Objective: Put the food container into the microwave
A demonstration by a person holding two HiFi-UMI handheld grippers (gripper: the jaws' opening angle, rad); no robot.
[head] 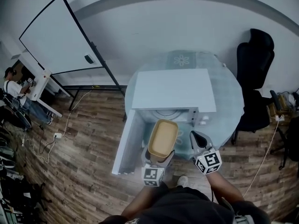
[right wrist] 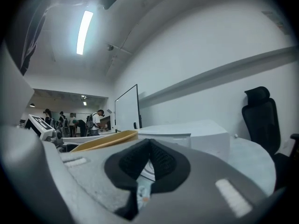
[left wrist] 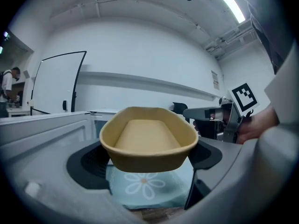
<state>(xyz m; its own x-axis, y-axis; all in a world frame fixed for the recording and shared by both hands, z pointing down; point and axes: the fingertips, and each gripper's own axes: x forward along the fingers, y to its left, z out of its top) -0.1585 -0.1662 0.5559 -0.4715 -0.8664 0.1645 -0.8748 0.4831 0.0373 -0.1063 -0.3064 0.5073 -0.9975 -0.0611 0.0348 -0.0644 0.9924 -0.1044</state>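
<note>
A tan oval food container [head: 163,137] hangs just in front of the white microwave [head: 173,90]. The microwave's door [head: 127,141] stands swung open to the left, and the turntable shows inside the cavity. My left gripper [head: 159,156] is shut on the container's near end. In the left gripper view the empty container [left wrist: 148,143] sits between the dark pads [left wrist: 88,164]. My right gripper [head: 195,136] hovers to the right of the container, shut and holding nothing. In the right gripper view its pads [right wrist: 161,160] meet, and the container's rim [right wrist: 105,140] shows at the left.
The microwave stands on a round table [head: 233,94] with a teal flowered cloth. A black office chair [head: 254,78] is at the right, a whiteboard [head: 60,36] at the back left. A person [head: 14,90] sits at a desk far left. Cables [head: 51,139] lie on the wooden floor.
</note>
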